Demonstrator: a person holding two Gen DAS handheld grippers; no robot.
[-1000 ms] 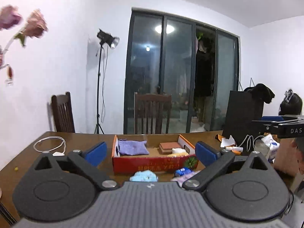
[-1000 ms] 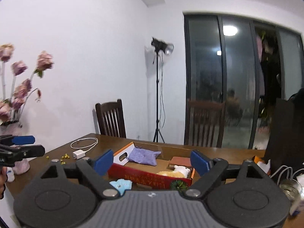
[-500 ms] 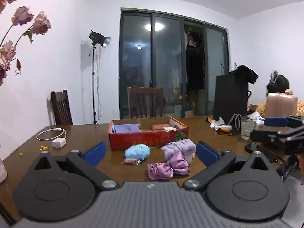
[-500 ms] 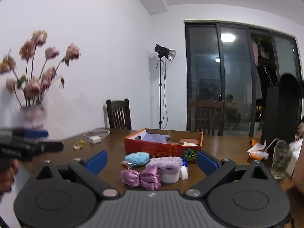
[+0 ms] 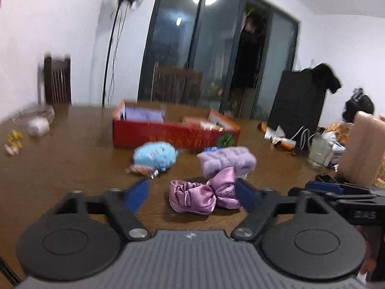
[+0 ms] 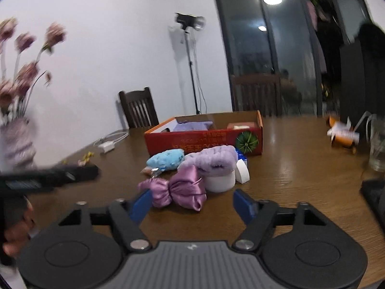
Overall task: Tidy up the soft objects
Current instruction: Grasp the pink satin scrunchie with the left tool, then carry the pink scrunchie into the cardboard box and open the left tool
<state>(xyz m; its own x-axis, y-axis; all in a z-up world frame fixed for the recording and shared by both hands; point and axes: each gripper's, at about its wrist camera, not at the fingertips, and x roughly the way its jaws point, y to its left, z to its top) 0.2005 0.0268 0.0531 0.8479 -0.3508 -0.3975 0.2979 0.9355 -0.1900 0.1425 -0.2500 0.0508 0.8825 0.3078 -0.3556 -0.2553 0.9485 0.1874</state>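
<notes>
Already both grippers hung low over the tabletop [image 6: 300, 149], left gripper [image 5: 192, 193] and right gripper [image 6: 192, 203] each aimed at the pink satin bow [image 5: 202, 192], jaws closing but pinching nothing, the pads clear of the cloth. The bow lay in front of the red box [image 6: 204, 139], with the purple fluffy band [image 6: 211, 160] and the blue plush [image 6: 166, 159] between it and the box. My worry was that two grippers converging on one slippery bow could collide, or drag the band off the white roll [image 6: 221, 181] beneath it.
</notes>
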